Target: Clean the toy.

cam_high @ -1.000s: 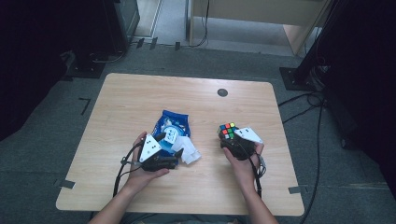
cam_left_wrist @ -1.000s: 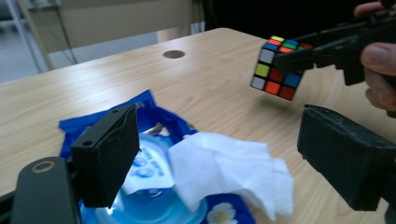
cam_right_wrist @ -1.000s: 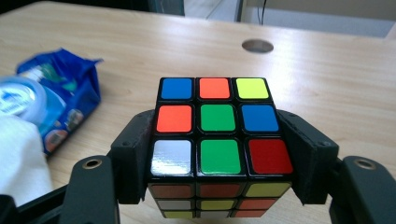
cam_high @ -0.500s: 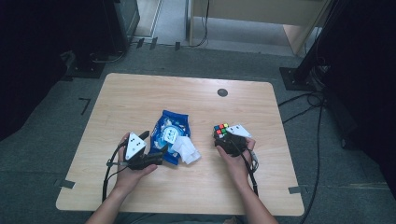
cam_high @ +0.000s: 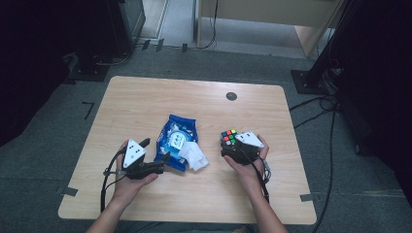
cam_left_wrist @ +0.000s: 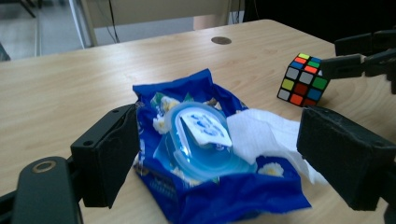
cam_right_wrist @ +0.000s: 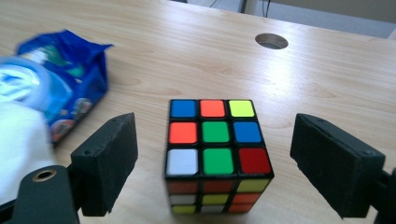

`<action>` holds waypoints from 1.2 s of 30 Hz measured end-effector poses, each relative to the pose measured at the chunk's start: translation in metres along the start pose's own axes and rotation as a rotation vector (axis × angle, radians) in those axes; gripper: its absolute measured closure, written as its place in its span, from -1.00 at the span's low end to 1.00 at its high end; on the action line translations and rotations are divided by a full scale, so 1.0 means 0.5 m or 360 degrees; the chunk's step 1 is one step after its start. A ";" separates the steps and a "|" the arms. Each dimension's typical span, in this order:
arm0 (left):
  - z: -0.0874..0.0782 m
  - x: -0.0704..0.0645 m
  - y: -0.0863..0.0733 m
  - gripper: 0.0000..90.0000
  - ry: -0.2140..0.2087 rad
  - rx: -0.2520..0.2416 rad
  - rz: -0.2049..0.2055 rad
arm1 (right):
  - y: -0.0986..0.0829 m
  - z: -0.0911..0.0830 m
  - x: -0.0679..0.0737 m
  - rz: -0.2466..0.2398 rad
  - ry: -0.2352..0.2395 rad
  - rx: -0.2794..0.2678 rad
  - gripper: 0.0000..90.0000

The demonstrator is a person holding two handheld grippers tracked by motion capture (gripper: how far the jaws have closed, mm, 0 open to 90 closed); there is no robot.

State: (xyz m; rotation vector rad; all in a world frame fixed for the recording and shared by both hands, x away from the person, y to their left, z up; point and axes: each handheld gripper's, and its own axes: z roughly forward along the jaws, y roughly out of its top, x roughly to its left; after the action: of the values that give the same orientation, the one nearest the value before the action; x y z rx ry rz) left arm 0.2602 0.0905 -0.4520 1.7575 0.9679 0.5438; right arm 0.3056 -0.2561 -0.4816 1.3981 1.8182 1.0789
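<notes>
The table (cam_high: 145,102) is a pale wooden slab with rounded corners; its far half lies bare apart from a small round hole (cam_high: 231,96) near the back edge, so there is plenty of free surface behind and to both sides of the things. The front strip between the two forearms is also bare up to the near edge.

A blue packet of wipes (cam_high: 176,141) lies flat near the middle, its long side running away from the person. Its light blue lid (cam_left_wrist: 205,140) faces up, and a white wipe (cam_high: 194,154) spills out over its right side onto the wood.

The left gripper (cam_high: 158,167) sits at the packet's near end, jaws spread wide, one on each side of that end and neither pressing it.

The puzzle cube (cam_high: 228,137) stands flat on the table right of the packet, well apart from it and well in from the right edge. The right gripper (cam_high: 232,150) is just behind it on the near side, jaws wide, with clear gaps to both flanks of the cube.
</notes>
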 end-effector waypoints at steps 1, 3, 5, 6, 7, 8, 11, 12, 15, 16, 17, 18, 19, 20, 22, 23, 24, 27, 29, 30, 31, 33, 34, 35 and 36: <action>-0.008 0.002 -0.002 -0.70 -0.0016 0.0007 -0.0012 | 0.002 -0.008 -0.001 0.0051 0.0048 0.0010 -0.72; -0.023 0.007 -0.008 -0.70 0.0006 0.0014 0.0015 | 0.004 -0.021 -0.003 0.0088 0.0107 0.0033 -0.75; -0.036 0.017 -0.014 -0.70 0.0011 0.0023 0.0016 | 0.002 -0.033 -0.007 0.0071 0.0117 0.0062 -0.79; -0.041 0.023 -0.018 -0.70 0.0020 0.0020 0.0011 | 0.000 -0.041 -0.009 0.0061 0.0107 0.0076 -0.80; -0.046 0.030 -0.021 -0.70 0.0021 0.0027 0.0003 | 0.000 -0.050 -0.014 0.0063 0.0115 0.0082 -0.80; -0.051 0.036 -0.026 -0.70 0.0030 0.0033 -0.0004 | -0.002 -0.061 -0.019 0.0068 0.0127 0.0084 -0.81; -0.068 0.052 -0.042 -0.70 0.0059 0.0060 -0.0005 | -0.011 -0.100 -0.034 0.0033 0.0110 0.0053 -0.81; -0.073 0.056 -0.049 -0.70 0.0067 0.0066 0.0000 | -0.014 -0.108 -0.039 0.0021 0.0099 0.0051 -0.81; -0.090 0.074 -0.069 -0.71 0.0094 0.0110 0.0014 | -0.034 -0.137 -0.061 0.0023 0.0068 0.0053 -0.82; -0.094 0.078 -0.074 -0.71 0.0100 0.0126 0.0017 | -0.043 -0.147 -0.071 0.0018 0.0047 0.0059 -0.82; -0.100 0.085 -0.081 -0.71 0.0119 0.0133 0.0014 | -0.049 -0.154 -0.078 0.0010 0.0029 0.0062 -0.82; -0.100 0.085 -0.081 -0.71 0.0119 0.0133 0.0014 | -0.049 -0.154 -0.078 0.0010 0.0029 0.0062 -0.82; -0.111 0.101 -0.094 -0.71 0.0161 0.0144 -0.0017 | -0.068 -0.172 -0.099 0.0020 -0.0007 0.0066 -0.82; -0.117 0.109 -0.100 -0.71 0.0179 0.0151 -0.0037 | -0.074 -0.178 -0.107 0.0018 -0.0026 0.0067 -0.82; -0.129 0.126 -0.111 -0.71 0.0225 0.0157 -0.0079 | -0.091 -0.193 -0.126 0.0035 -0.0063 0.0084 -0.82; -0.135 0.133 -0.115 -0.71 0.0240 0.0164 -0.0087 | -0.100 -0.199 -0.138 0.0051 -0.0073 0.0099 -0.82; -0.143 0.142 -0.120 -0.71 0.0260 0.0166 -0.0097 | -0.108 -0.205 -0.149 0.0069 -0.0081 0.0118 -0.82; -0.160 0.161 -0.132 -0.71 0.0299 0.0187 -0.0141 | -0.135 -0.221 -0.181 0.0124 -0.0130 0.0149 -0.82; -0.172 0.174 -0.143 -0.71 0.0334 0.0206 -0.0171 | -0.153 -0.233 -0.202 0.0163 -0.0152 0.0159 -0.82; -0.176 0.179 -0.149 -0.71 0.0358 0.0220 -0.0174 | -0.159 -0.238 -0.208 0.0174 -0.0160 0.0161 -0.82; -0.179 0.182 -0.153 -0.71 0.0382 0.0239 -0.0172 | -0.167 -0.243 -0.214 0.0192 -0.0172 0.0166 -0.82; -0.182 0.189 -0.161 -0.71 0.0416 0.0275 -0.0141 | -0.182 -0.250 -0.226 0.0213 -0.0201 0.0181 -0.82; -0.183 0.193 -0.163 -0.71 0.0444 0.0292 -0.0131 | -0.188 -0.253 -0.231 0.0230 -0.0215 0.0187 -0.82; -0.184 0.197 -0.165 -0.71 0.0458 0.0301 -0.0137 | -0.194 -0.255 -0.237 0.0253 -0.0219 0.0193 -0.81; -0.184 0.200 -0.166 -0.71 0.0473 0.0311 -0.0140 | -0.198 -0.258 -0.241 0.0276 -0.0228 0.0197 -0.81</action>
State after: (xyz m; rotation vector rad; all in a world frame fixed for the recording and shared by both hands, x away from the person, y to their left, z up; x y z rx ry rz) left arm 0.2205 0.2369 -0.5005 1.8273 1.3375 0.6855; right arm 0.1829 -0.4149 -0.5067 1.6876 1.7104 0.9365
